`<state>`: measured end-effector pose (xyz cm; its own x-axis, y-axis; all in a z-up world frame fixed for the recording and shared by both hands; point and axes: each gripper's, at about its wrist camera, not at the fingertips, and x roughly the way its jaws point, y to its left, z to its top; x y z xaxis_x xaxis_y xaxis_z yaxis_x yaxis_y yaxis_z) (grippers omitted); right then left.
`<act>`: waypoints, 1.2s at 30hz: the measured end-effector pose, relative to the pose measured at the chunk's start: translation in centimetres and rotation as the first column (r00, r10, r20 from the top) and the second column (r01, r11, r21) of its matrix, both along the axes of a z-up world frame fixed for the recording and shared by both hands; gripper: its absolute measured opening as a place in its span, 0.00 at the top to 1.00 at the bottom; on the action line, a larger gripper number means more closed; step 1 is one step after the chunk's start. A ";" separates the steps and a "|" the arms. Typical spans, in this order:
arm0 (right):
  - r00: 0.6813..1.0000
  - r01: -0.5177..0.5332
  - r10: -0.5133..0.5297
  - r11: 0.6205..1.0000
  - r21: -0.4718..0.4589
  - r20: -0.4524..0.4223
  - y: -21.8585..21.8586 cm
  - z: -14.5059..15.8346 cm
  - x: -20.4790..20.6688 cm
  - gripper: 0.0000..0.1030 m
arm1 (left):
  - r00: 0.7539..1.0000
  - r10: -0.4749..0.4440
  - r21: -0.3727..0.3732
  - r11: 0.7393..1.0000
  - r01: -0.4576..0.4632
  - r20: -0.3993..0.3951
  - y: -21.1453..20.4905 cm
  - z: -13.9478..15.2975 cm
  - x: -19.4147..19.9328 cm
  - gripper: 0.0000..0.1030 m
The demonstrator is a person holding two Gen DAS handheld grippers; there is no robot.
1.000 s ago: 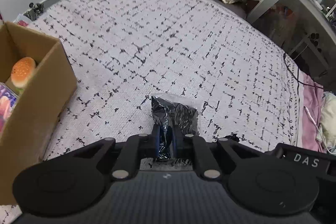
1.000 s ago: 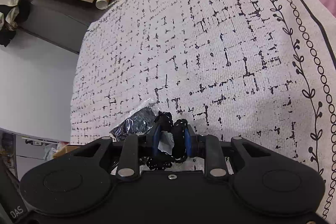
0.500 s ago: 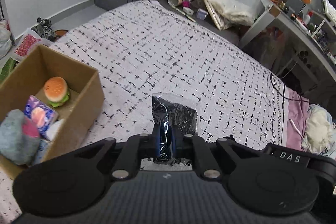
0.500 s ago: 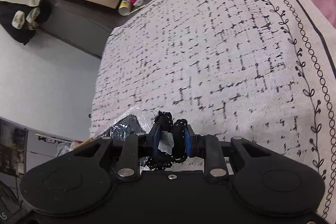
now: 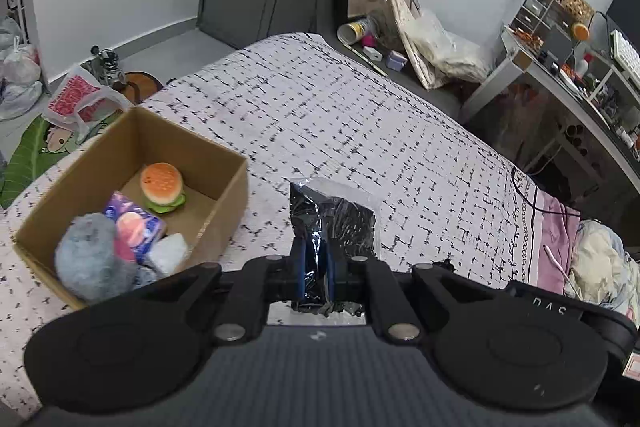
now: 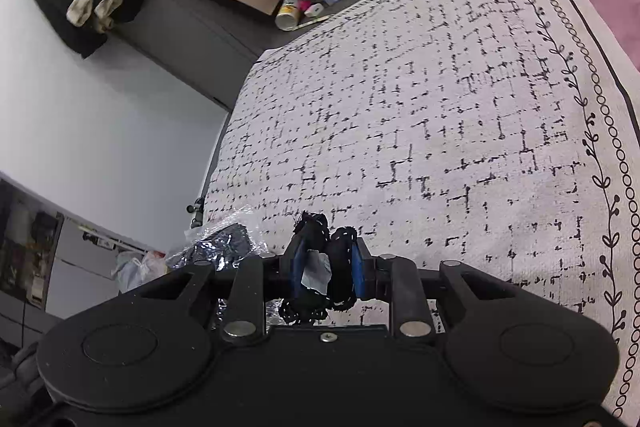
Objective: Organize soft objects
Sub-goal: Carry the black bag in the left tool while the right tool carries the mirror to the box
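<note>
The left gripper [image 5: 316,269] is clamped on a clear plastic packet [image 5: 332,217] with dark, shiny, crinkled contents; its blue pads sit nearly together with the thin lower edge of the packet pinched between them, and the packet stands up and away from the fingers, above the bedspread [image 5: 360,131]. The right gripper [image 6: 326,267] is pressed shut on a black knitted bundle [image 6: 340,259], soft and lumpy with small white stitches and a pale grey tag at its front; the bundle fills the narrow gap between the pads. In the right wrist view the plastic packet [image 6: 224,241] shows just to the left of that gripper, its film crumpled and glinting.

The bedspread is a coarse white weave with broken black dashes, edged on one side by a black vine-and-ring border. A brown cardboard box [image 5: 224,203] with an open top sits on it to the left of the left gripper. Inside lie a plush burger [image 5: 162,187], a fuzzy grey-blue ball [image 5: 90,259], a purple printed packet [image 5: 134,227] and a small white soft piece [image 5: 168,253].

Compared with a second ago, both views take in more of the room and the bed looks further below; the box, then cut off at the left edge, now shows whole, and both grips are unchanged
</note>
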<state>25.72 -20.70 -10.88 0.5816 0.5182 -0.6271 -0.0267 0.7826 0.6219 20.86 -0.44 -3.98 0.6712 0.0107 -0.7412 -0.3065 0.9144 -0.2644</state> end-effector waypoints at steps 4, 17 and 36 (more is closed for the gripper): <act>0.998 -0.022 0.024 0.999 -0.036 0.060 1.0 0.9 -0.7 0.77 | 1.000 0.020 0.001 1.000 -0.020 0.011 1.2 0.5 -1.0 0.91; 0.990 -0.067 0.076 0.995 -0.072 0.123 3.8 2.2 -1.8 0.77 | 0.998 0.059 -0.007 0.998 -0.059 0.036 5.2 1.4 -3.0 0.91; 0.980 -0.137 0.154 0.982 -0.133 0.128 8.9 2.4 -2.0 0.77 | 0.989 0.146 -0.048 0.988 -0.145 0.025 13.2 0.5 -4.0 0.91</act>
<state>23.68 -11.80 -8.47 0.5906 0.5275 -0.6107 -0.2240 0.8342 0.5039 16.86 12.73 -3.47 0.6861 0.0759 -0.7235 -0.4268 0.8474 -0.3159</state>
